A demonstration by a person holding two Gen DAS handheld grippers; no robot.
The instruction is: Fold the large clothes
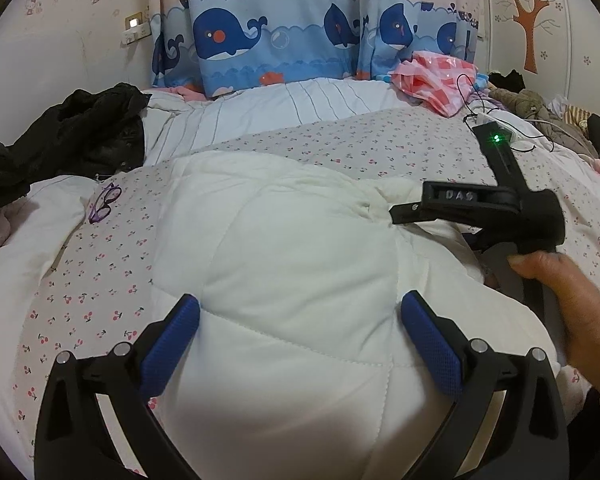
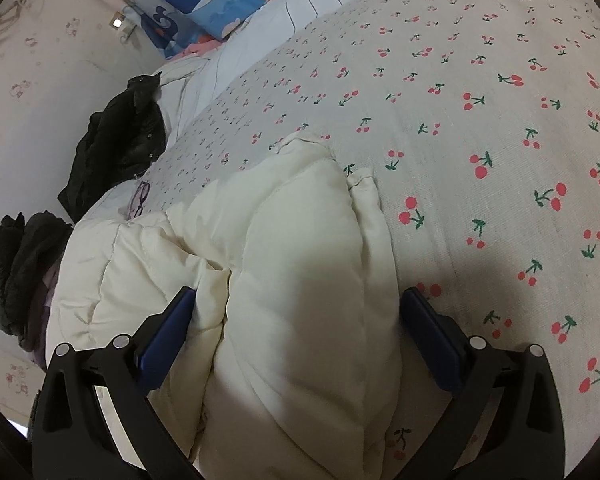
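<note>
A white quilted puffer jacket (image 1: 284,264) lies bunched on the cherry-print bedspread (image 1: 340,140). My left gripper (image 1: 300,316) is open, its blue pads on either side of the jacket's padded body. My right gripper (image 2: 296,312) is open and straddles a folded cream part of the jacket (image 2: 292,240). In the left wrist view the right gripper (image 1: 404,214) reaches in from the right, held by a hand (image 1: 572,300), its tip against the jacket's far edge.
Black garments (image 1: 72,136) are piled at the left of the bed, also in the right wrist view (image 2: 120,144). Purple glasses (image 1: 106,202) lie on the bedspread. A pink checked cloth (image 1: 436,76), cables and more clothes sit at the far right. Whale-print curtains (image 1: 260,36) hang behind.
</note>
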